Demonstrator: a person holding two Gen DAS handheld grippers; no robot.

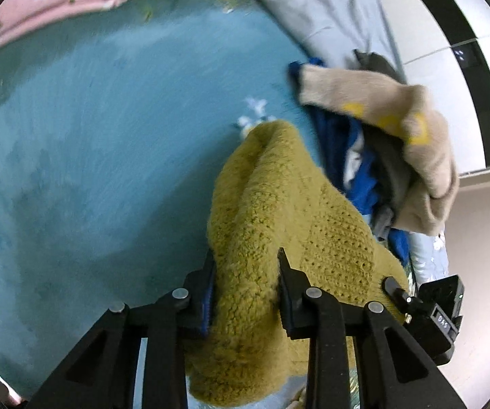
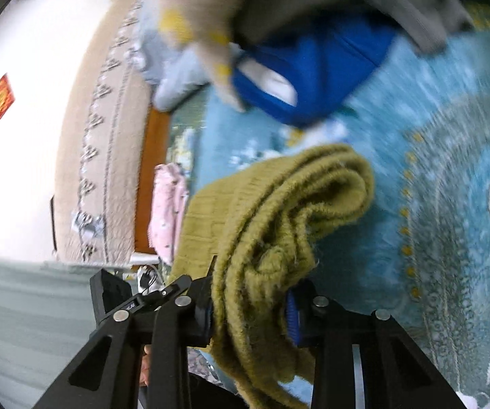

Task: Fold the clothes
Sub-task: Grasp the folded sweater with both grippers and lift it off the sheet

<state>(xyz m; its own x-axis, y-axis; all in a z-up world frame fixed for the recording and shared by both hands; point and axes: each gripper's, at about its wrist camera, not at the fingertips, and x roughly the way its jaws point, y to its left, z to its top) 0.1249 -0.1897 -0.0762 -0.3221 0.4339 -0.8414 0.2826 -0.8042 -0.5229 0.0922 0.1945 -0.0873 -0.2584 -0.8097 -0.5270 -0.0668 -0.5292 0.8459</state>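
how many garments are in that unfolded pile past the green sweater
At least 3: a beige knit sweater with yellow marks on top, a royal blue garment beneath, and a dark grey one behind. More may be buried.

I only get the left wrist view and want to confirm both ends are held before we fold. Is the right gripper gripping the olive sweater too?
Observer: Yes. The right gripper has its jaws shut on a bunched, rope-like edge of the olive sweater.
Operator: What lies beyond that bunch?
Observer: A blue garment on the teal bedcover, partly under a beige one.
Operator: Anything at the bed's side?
Observer: A folded pink garment next to a wooden bed edge.
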